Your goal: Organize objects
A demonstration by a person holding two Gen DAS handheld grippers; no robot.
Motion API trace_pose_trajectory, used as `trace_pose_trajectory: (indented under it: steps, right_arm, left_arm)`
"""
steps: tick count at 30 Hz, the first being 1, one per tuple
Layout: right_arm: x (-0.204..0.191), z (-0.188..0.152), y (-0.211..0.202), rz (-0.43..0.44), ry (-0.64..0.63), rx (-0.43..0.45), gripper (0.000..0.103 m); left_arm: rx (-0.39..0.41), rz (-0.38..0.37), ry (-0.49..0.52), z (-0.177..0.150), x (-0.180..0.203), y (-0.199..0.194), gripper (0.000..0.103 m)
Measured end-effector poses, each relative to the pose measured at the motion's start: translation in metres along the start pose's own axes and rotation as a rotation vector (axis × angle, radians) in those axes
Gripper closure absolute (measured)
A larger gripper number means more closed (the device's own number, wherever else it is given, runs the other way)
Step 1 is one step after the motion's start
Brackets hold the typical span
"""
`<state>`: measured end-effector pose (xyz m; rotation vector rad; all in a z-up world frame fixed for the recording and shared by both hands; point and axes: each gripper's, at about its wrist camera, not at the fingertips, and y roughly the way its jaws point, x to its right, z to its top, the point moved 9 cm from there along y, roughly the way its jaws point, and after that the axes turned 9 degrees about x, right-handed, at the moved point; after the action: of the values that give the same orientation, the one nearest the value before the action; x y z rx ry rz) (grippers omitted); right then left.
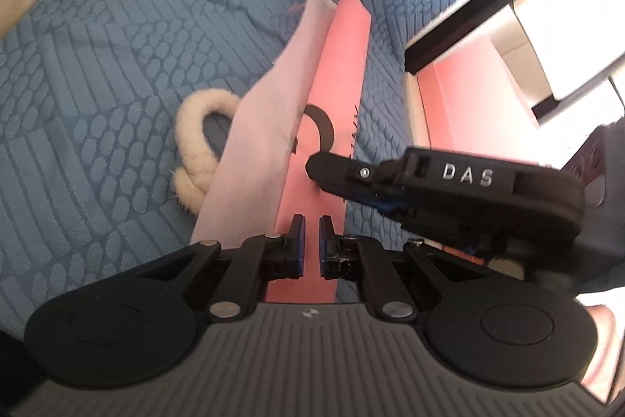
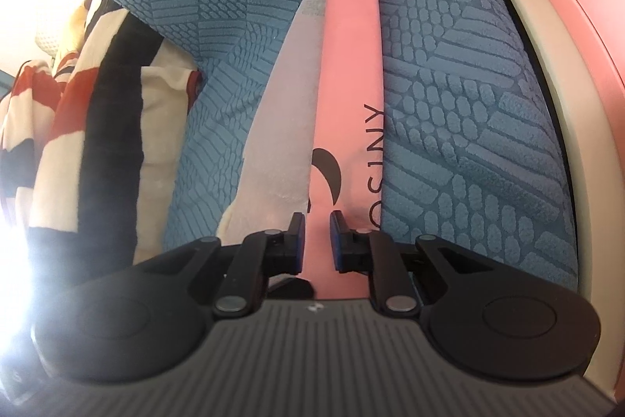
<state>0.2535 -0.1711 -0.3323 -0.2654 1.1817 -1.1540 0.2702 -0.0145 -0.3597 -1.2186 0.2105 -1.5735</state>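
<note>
Now your left gripper (image 1: pixel 311 227) and right gripper (image 2: pixel 317 227) both pinch the flat pink paper bag (image 2: pixel 349 96), jaws nearly closed. Next, lift it together toward the pink box (image 1: pixel 465 104) beside it.

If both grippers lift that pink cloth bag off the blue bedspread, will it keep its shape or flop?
Probably flop: the pink cloth bag lies as a thin folded strip, its paler layer creased, so it looks soft. It seems light for its size and barely dents the blue bedspread. Being woven fabric, it likely won't slip from the left gripper or right gripper.
</note>
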Motion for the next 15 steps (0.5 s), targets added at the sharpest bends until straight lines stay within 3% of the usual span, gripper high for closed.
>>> trace_pose_trajectory:
  steps: [6, 8, 9, 15]
  right_arm:
    - [-0.001, 0.013, -0.009, -0.021, -0.03, 0.074, 0.076]
    - [0.003, 0.02, -0.012, -0.026, -0.016, 0.107, 0.061]
    - [0.005, 0.023, -0.014, -0.037, -0.015, 0.123, 0.059]
    - [0.017, 0.029, -0.012, -0.1, -0.016, 0.133, 0.058]
  left_arm:
    - [-0.005, 0.013, 0.035, -0.001, 0.0, 0.002, 0.095]
    - [-0.002, 0.019, 0.045, -0.001, 0.001, 0.0, 0.095]
    - [-0.001, 0.021, 0.05, -0.002, 0.001, 0.0, 0.095]
    - [0.019, 0.056, 0.103, 0.0, 0.004, -0.001, 0.095]
